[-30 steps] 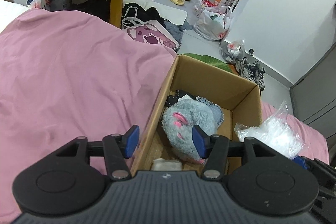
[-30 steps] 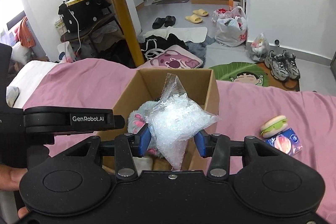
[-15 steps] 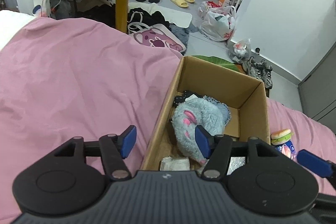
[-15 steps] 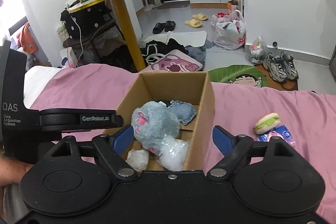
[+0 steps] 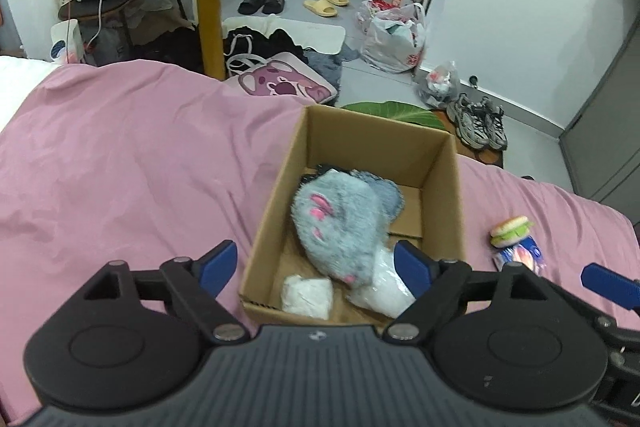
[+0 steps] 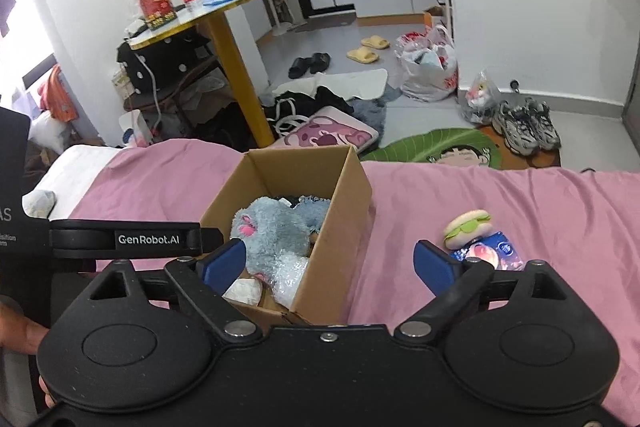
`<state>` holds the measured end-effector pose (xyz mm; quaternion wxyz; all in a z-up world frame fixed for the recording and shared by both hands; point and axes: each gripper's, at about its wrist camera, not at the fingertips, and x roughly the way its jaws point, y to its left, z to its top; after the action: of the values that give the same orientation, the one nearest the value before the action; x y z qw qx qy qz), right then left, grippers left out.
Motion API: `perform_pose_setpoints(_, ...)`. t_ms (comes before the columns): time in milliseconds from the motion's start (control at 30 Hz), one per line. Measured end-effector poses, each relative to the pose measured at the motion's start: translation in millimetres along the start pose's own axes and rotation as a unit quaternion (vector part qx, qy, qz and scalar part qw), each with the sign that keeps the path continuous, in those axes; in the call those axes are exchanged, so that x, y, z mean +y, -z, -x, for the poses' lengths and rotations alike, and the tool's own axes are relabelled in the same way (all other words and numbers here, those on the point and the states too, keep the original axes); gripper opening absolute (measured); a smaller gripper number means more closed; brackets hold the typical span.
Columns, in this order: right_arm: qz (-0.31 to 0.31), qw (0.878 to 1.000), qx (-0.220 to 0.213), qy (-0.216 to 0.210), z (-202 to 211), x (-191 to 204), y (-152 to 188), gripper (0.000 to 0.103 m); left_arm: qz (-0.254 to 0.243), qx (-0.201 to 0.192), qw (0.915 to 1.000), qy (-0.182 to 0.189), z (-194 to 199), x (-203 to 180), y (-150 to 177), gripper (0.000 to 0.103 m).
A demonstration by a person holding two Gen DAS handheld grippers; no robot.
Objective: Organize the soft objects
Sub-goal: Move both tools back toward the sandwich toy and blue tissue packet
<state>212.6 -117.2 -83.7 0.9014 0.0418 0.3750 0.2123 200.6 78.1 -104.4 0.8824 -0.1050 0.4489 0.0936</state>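
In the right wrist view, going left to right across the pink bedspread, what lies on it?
Cardboard box holding the grey plush toy and the clear plastic bag → burger-shaped toy → blue packet, the last two touching each other.

Both tools (image 5: 316, 269) (image 6: 330, 265) empty, jaws opening

Dark item (image 5: 310, 174) mostly hidden beneath grey plush (image 5: 340, 223) in box (image 5: 360, 143).
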Motion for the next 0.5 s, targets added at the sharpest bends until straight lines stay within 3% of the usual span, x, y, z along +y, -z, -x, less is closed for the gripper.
perform_pose_setpoints(500,-0.049,0.998,-0.027,-0.009,23.8,-66.1,11.3,0.103,-0.031,-0.026,0.9991,0.010,35.4,-51.1,15.9,0.102)
